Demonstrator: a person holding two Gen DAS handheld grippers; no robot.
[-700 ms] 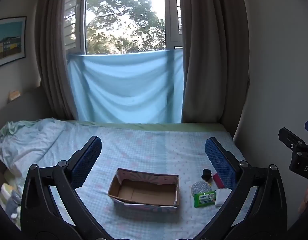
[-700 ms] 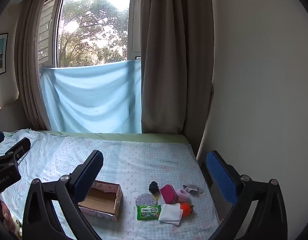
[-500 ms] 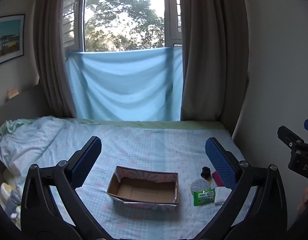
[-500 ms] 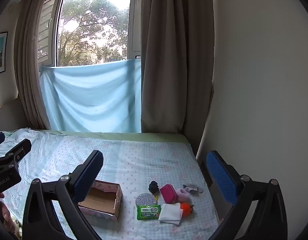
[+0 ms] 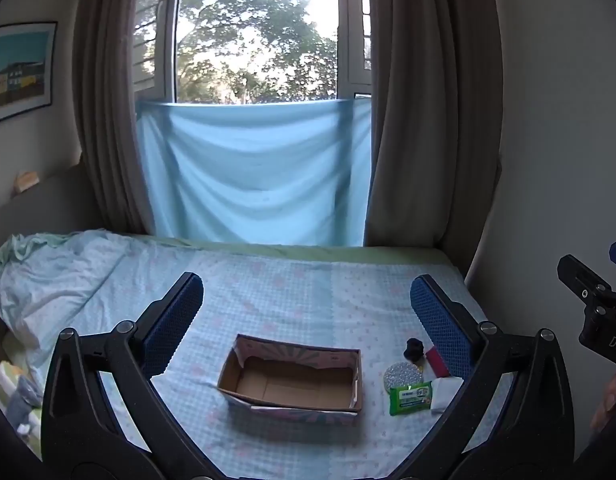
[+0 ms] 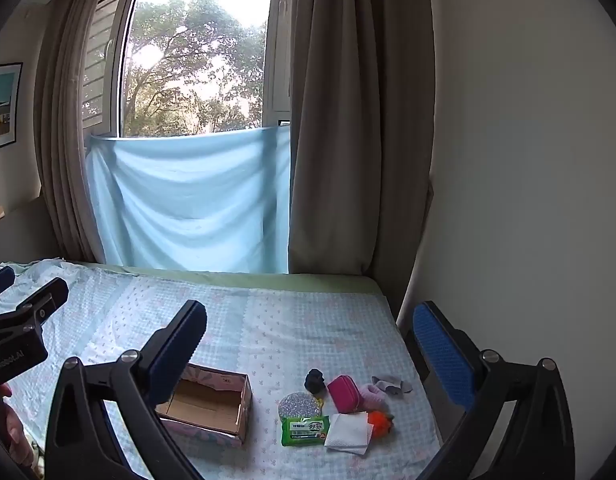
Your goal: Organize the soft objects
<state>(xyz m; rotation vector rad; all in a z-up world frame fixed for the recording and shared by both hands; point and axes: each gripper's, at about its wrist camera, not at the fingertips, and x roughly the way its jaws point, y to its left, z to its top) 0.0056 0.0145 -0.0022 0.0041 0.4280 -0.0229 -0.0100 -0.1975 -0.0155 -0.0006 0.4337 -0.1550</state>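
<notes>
the left tongs (image 5: 304, 312) gape wide with nothing between the pads, held high over the near edge of the bed (image 5: 268, 280) and tipped down toward the box (image 5: 292, 376); the right tongs (image 6: 308, 336) are just as wide apart and bare, hanging at a like height a little to the right, aimed over the pile; both look poised to start, neither near any item yet.

the box sits open-topped and bare inside, near the front of the bed, likely set there as the bin; just to its right the soft things are bunched within easy reach of the right tongs: a green wipes pack (image 6: 305, 431) and white napkin (image 6: 347, 435) nearest, an orange toy (image 6: 379, 423) beside the napkin, then a glitter disc (image 6: 298, 405), a pink pouch (image 6: 343, 393), a black scrunchie (image 6: 315, 381) and a grey sock (image 6: 389, 385) behind.

farther off, a rumpled quilt (image 5: 48, 276) lies at the left, and a blue cloth (image 5: 252, 176) hangs under the window.
</notes>
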